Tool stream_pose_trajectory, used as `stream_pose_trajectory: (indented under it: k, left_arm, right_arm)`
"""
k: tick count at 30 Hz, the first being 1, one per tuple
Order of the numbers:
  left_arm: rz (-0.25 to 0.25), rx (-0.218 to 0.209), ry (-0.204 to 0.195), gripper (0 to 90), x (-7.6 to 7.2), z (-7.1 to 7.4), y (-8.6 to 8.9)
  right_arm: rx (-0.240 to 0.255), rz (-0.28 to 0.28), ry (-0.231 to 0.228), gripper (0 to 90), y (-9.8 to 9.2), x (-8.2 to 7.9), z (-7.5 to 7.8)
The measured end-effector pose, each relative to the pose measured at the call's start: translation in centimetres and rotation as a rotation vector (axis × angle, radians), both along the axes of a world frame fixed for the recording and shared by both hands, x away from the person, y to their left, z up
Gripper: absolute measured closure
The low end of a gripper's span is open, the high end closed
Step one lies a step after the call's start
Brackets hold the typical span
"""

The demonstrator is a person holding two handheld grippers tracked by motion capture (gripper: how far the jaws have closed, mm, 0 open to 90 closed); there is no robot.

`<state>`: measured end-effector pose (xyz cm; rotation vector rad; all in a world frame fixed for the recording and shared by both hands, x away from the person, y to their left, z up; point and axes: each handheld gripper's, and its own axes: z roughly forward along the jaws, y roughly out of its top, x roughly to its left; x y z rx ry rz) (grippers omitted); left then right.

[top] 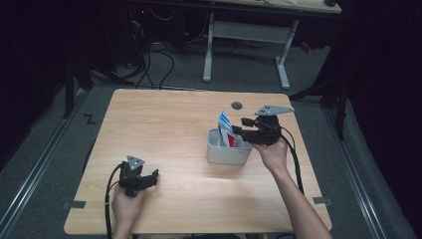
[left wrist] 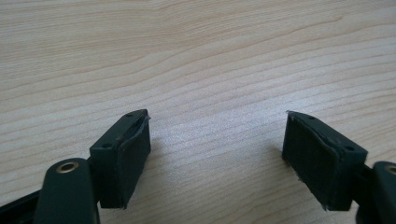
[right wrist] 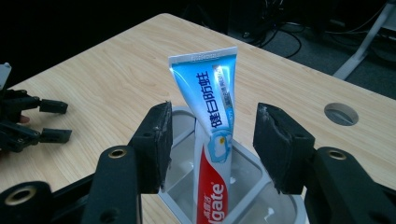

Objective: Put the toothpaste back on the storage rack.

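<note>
The toothpaste tube stands in the holder, at the counter's three o'clock side.

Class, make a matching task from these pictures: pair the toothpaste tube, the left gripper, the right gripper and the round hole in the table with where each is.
1 toothpaste tube
2 left gripper
3 right gripper
4 round hole

a near the table's far edge
b open, around the tube
c upright in the grey holder
d open, low over bare wood

Pairs: 1-c, 2-d, 3-b, 4-a
</note>
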<state>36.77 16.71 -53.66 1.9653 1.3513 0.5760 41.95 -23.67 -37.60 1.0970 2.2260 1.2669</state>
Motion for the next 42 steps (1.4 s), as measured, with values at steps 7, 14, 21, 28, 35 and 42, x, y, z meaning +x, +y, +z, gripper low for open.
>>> stream_pose_trajectory:
  k: [7, 14, 21, 28, 35, 42]
  left_arm:
    - [0.0, 0.001, 0.0, 23.9, 0.0, 0.0, 0.0]
    - [0.0, 0.002, 0.0, 23.9, 0.0, 0.0, 0.0]
    - [0.0, 0.002, 0.0, 23.9, 0.0, 0.0, 0.0]
    - [0.0, 0.002, 0.0, 23.8, 0.0, 0.0, 0.0]
    - [0.0, 0.002, 0.0, 23.8, 0.0, 0.0, 0.0]
    - [0.0, 0.002, 0.0, 23.8, 0.0, 0.0, 0.0]
  right_arm:
    - [0.008, -0.013, -0.014, 47.7, -1.0, -0.4, 0.3]
    - [0.021, -0.032, -0.027, 48.0, -2.0, -0.9, 0.8]
    - [0.03, -0.051, -0.04, 48.3, -2.8, -1.2, 1.2]
    - [0.039, -0.073, -0.055, 49.0, -3.8, -1.7, 1.5]
    - [0.059, -0.104, -0.053, 49.4, -5.2, -2.2, 1.1]
    - [0.065, -0.121, -0.054, 49.6, -6.2, -2.5, 1.1]
